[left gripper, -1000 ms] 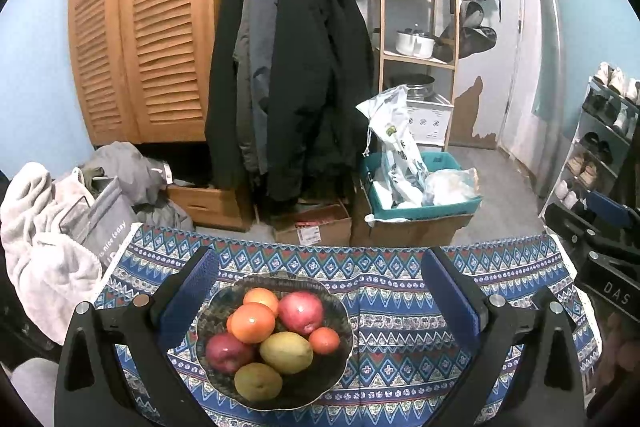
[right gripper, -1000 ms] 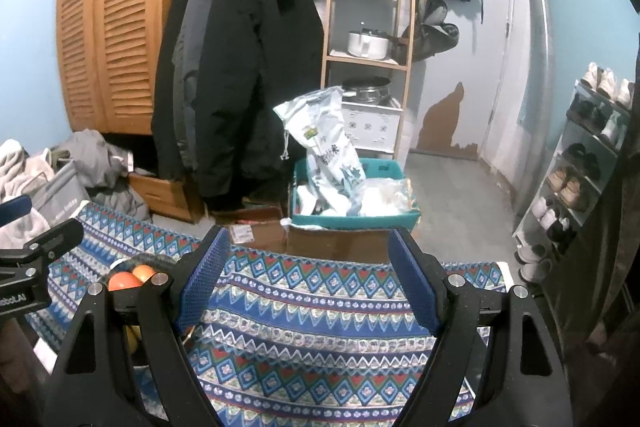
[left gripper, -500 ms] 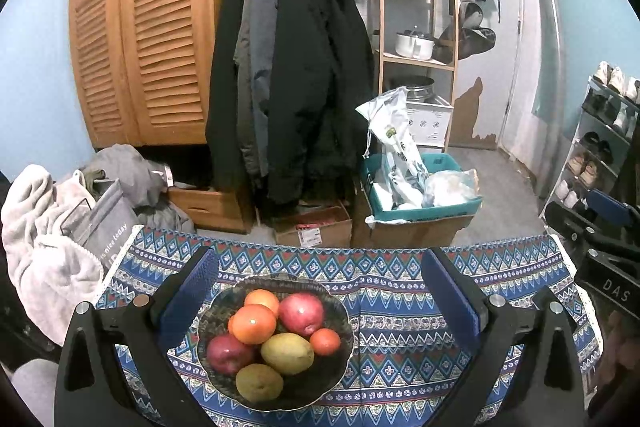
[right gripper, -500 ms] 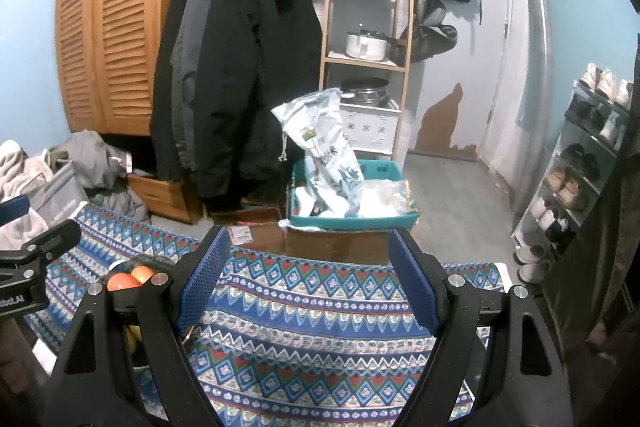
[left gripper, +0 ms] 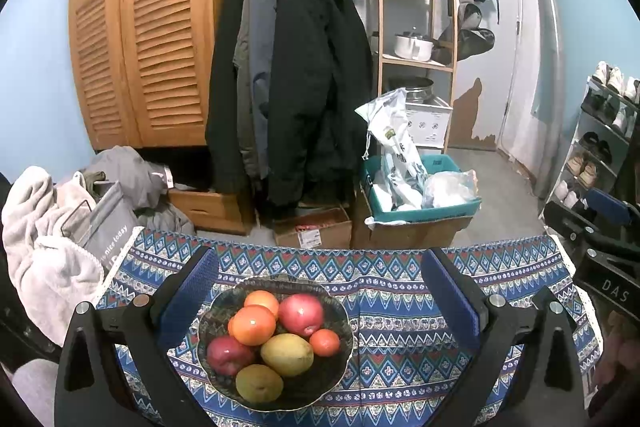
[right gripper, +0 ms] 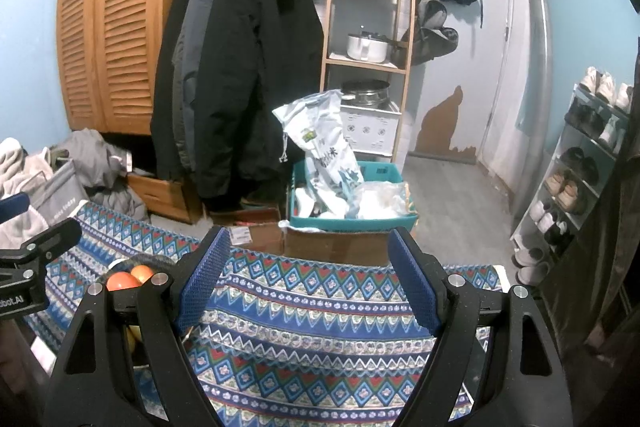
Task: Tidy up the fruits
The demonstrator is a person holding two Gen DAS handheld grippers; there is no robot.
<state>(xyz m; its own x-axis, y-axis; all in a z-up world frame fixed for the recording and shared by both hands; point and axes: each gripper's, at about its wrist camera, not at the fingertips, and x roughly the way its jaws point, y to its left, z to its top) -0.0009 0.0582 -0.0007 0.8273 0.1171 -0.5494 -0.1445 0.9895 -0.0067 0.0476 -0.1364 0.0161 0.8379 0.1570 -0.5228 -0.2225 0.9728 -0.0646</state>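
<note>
A dark patterned bowl (left gripper: 340, 315) sits on the blue patterned tablecloth (left gripper: 400, 331), holding several fruits: a red apple (left gripper: 301, 314), an orange (left gripper: 253, 325), a yellow mango (left gripper: 286, 354), a second red apple (left gripper: 229, 355), a small tangerine (left gripper: 325, 342) and a yellowish pear (left gripper: 258, 383). My left gripper (left gripper: 320, 291) is open and empty, just above and behind the bowl, its fingers either side. My right gripper (right gripper: 308, 279) is open and empty over bare cloth; the bowl (right gripper: 132, 263) shows at its left, partly hidden by the left finger.
The table's far edge drops to the floor with cardboard boxes (left gripper: 312, 231) and a teal bin (left gripper: 424, 203) of bags. Coats (left gripper: 288, 75), a wooden wardrobe (left gripper: 140, 35) and a shelf (left gripper: 416, 27) stand behind. Laundry (left gripper: 52, 239) lies at left, a shoe rack (right gripper: 580, 163) at right.
</note>
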